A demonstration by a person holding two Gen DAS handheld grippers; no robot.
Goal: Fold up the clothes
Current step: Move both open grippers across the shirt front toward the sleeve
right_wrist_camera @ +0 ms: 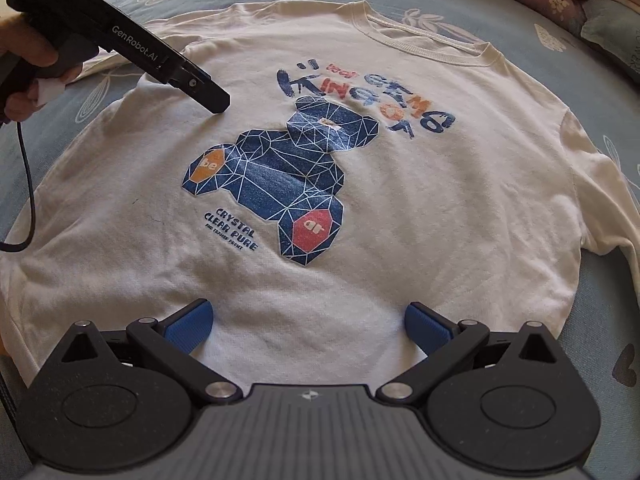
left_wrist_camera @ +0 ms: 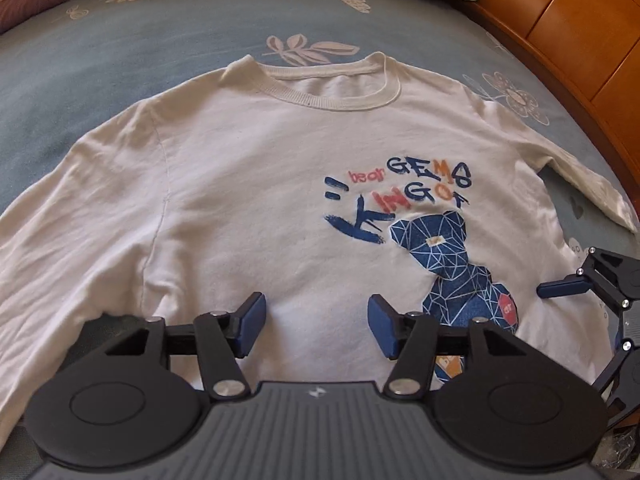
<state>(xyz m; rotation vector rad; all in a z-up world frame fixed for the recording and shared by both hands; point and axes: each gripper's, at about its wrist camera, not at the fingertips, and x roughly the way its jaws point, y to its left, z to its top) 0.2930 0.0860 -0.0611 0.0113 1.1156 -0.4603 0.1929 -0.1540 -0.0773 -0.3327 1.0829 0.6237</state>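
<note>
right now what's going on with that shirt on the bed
A person holds a two-finger gripper in each hand over a white long-sleeved shirt spread face up on a blue floral bedsheet, its blue bear print showing. Both the left gripper and the right gripper are open above the cloth, with nothing pinched between their pads. The shirt lies flat with both sleeves out, so no fold has been made yet.
</note>
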